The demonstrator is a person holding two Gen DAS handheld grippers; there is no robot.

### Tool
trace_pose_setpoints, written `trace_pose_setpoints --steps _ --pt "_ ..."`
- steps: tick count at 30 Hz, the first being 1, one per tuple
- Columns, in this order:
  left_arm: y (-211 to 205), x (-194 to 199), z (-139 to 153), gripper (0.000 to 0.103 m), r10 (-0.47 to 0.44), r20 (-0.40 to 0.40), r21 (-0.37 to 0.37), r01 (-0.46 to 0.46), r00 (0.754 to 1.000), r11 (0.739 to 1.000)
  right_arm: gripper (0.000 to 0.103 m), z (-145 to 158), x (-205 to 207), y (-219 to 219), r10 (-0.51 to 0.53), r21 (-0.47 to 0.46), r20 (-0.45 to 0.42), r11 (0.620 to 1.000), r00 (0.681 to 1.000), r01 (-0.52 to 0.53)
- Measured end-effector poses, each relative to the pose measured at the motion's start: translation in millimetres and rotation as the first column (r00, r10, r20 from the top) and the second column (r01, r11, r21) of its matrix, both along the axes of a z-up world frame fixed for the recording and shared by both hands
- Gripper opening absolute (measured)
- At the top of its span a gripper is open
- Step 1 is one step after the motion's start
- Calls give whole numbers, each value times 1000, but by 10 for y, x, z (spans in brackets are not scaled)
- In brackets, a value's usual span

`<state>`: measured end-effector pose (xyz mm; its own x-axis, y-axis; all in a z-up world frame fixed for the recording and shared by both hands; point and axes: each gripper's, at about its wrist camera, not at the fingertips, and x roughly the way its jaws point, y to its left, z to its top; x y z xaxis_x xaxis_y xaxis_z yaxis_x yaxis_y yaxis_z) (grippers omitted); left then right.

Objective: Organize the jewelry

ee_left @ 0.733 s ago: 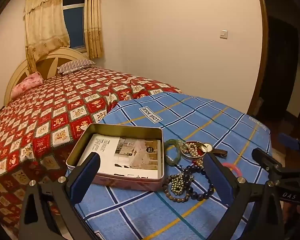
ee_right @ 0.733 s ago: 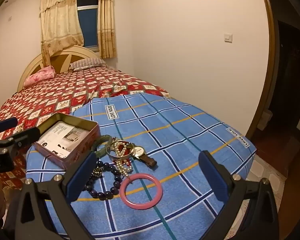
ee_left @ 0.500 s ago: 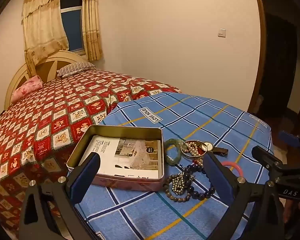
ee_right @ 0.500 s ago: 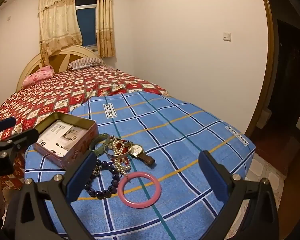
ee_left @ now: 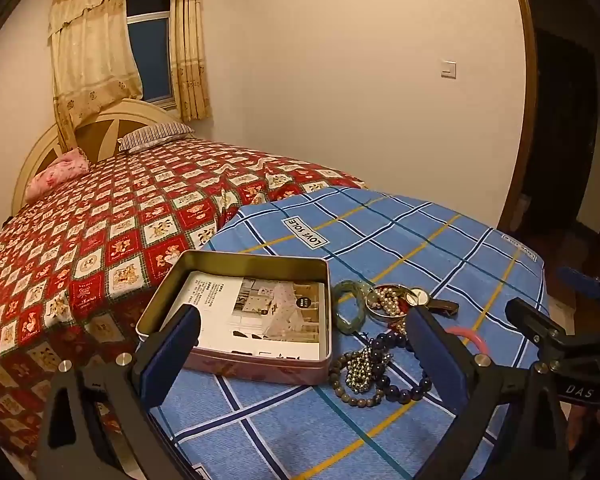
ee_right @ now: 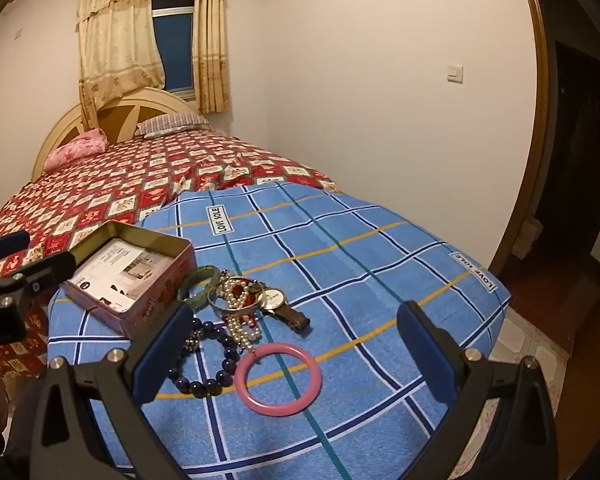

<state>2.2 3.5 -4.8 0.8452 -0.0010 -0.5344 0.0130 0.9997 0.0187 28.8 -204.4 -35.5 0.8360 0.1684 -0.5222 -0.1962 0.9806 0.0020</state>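
Note:
An open pink tin box [ee_left: 236, 368] [ee_right: 140, 312] with a printed paper inside sits on the blue checked cloth. Beside it lies a jewelry pile: green bangle [ee_left: 342, 312] [ee_right: 198, 280], pearl strand in a metal bangle [ee_left: 388, 300] [ee_right: 238, 300], watch [ee_right: 280, 304], dark blue bead bracelet [ee_left: 400, 390] [ee_right: 212, 376], grey bead bracelet [ee_left: 354, 394] and pink ring bangle [ee_right: 278, 378] [ee_left: 470, 338]. My left gripper [ee_left: 306, 356] is open, low in front of the box and beads. My right gripper [ee_right: 290, 356] is open, just above the pink bangle.
The cloth [ee_right: 340, 248] covers a rounded surface that drops off at the right and near edges. A bed with a red patterned cover [ee_left: 100, 232] lies to the left and behind. A doorway [ee_right: 572, 152] is at the right.
Both grippers have drifted slightly closer to the jewelry pile; the pink bangle sits a little lower in the right wrist view. Both stay open. No jewelry has moved.

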Motion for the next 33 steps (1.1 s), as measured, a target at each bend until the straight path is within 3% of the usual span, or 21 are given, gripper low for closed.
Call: trace_pose_setpoints --steps 33 --pt "-76 13 9 102 11 12 21 -12 1000 1000 103 -14 -7 9 2 -3 1 1000 1000 -2"
